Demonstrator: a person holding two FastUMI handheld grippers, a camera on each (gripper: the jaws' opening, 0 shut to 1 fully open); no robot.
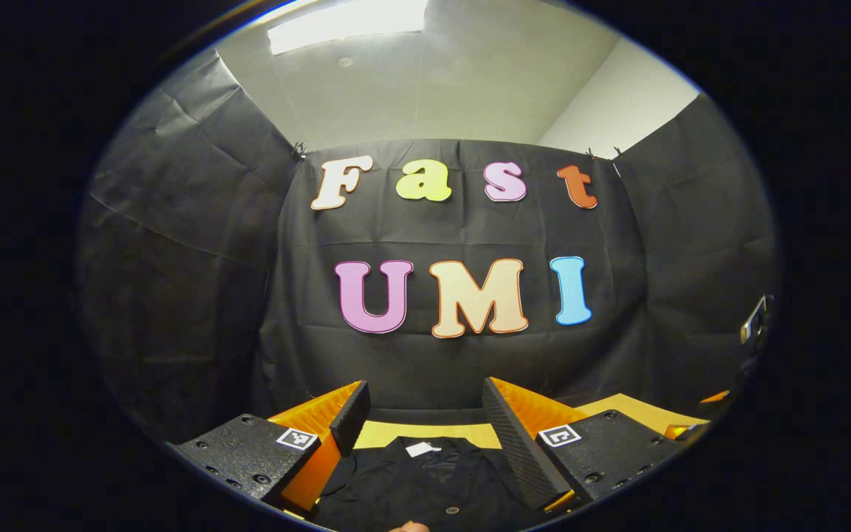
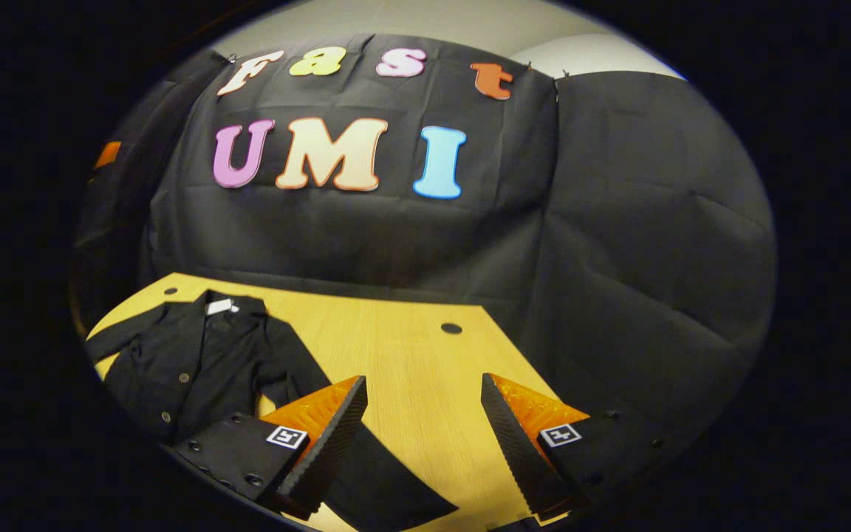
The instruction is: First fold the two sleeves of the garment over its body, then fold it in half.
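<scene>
- Left gripper: one, fingers spread wide, nothing between them; it hangs above the jacket's collar end.
- Right gripper: one, fingers likewise spread and empty; it hangs over the jacket's sleeve and the bare table beside it.
- Fingertip: one, at the bottom edge of the left gripper view, just nearer than the jacket.
- Jacket: one, black, lying flat and face up on the table, unfolded.
- Sleeves: two counted in the right gripper view. One sleeve runs out from the jacket's body, passing under the right gripper's finger to the near edge of the view; the other sleeve stretches off the jacket's opposite shoulder.
- Buttons: three or so down the jacket front in the right gripper view, e.g. one button; the left gripper view gives one closer.
- Label: one, white, inside the jacket's collar; both views carry it.
- Table: one, pale wood, under the jacket. Holes: two counted, one hole well beyond the jacket's spread sleeve, a smaller one near the collar corner.
- Wall: black cloth, beyond the jacket's collar end.
- Ceiling light: one, far above the jacket, given by the left gripper view alone.
</scene>
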